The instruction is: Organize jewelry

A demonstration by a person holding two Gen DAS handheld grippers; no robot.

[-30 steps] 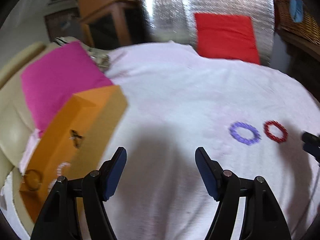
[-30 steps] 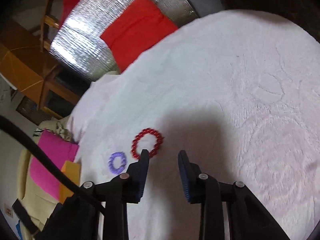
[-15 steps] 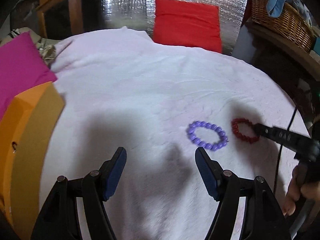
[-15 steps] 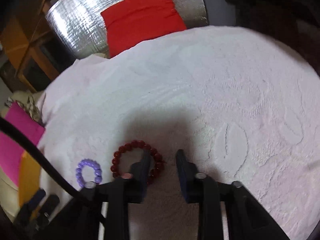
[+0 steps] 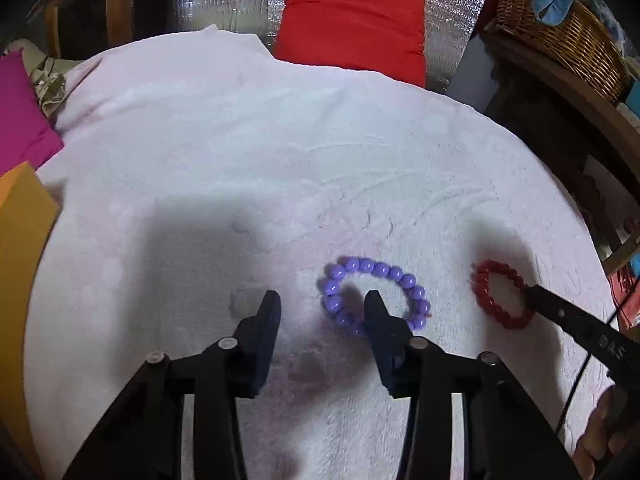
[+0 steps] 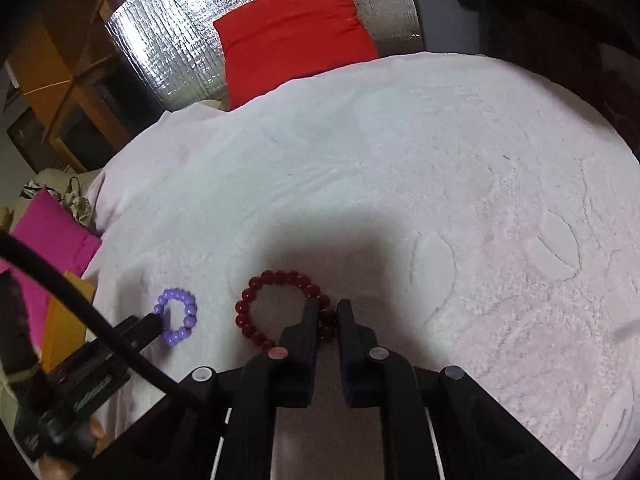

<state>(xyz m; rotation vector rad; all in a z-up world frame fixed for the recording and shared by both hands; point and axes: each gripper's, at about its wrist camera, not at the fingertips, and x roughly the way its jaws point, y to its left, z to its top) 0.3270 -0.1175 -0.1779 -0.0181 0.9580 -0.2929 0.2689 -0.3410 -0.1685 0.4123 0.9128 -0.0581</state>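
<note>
— Why are your two claws set down like that?

— Each is lined up on its own bracelet, both lying flat on the white fleece blanket. My right gripper straddles the near right bead strand of the red bead bracelet, one finger inside the loop and one outside; the jaws are nearly together, with beads between them, so I judge it pinching that strand, though contact itself is hard to see. My left gripper is spread wide, its right finger inside the purple bead bracelet, nothing held.

— Which way do the bracelets point?

— Neither points anywhere: they are closed rings. The purple one's oval runs roughly left to right in my left view.

— And where will they go?

— Probably the orange box at the blanket's left edge; that is my guess.
</note>
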